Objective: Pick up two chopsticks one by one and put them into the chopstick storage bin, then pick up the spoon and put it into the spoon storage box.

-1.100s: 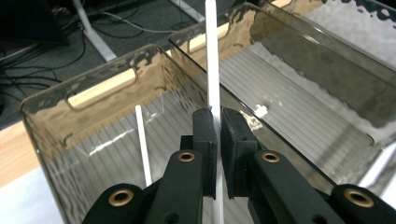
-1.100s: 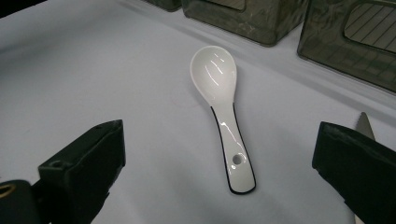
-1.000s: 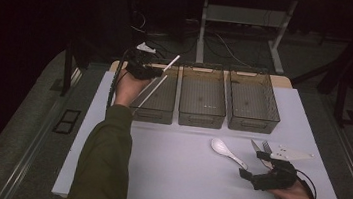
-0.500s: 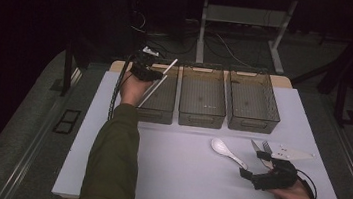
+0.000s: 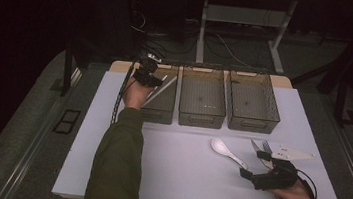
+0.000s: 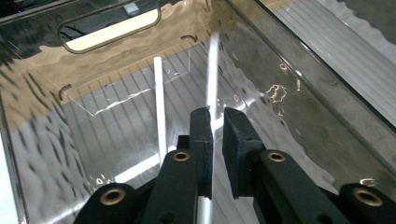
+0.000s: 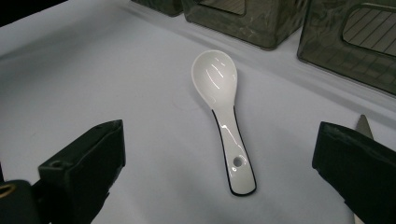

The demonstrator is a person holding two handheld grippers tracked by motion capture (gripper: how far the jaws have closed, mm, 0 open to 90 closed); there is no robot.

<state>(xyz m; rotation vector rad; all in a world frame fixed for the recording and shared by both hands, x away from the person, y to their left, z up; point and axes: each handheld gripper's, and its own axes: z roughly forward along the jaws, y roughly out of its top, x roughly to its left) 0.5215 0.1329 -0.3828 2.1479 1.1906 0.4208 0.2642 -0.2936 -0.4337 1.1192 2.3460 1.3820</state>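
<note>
Now the black fingers [image 6: 201, 135] of the left gripper [image 6: 217, 114] have just been opening. A thin white plastic stick [image 6: 213, 70] is between them. It leans on one finger, and a small gap shows by the other finger, so the stick is let go, not squeezed. The stick points down into the see-through grey plastic bin [image 6: 299, 60] at the left end of the row of three. A second thin white stick [image 6: 159, 102] already lies on the floor of that bin, just beside the first.

I think the job here is to drop the stick in the bin. To do it well, open the fingers a bit more and keep the hand low and steady, so the stick slides down next to its twin and does not bounce out. Then lift straight up, so the fingers do not catch the stick.

The right gripper [image 5: 251, 177] rests near the front of the white desk [image 7: 93, 70] with its fingers spread wide and nothing in them. A shiny white spoon [image 7: 219, 88] lies on the desk in front of it.
</note>
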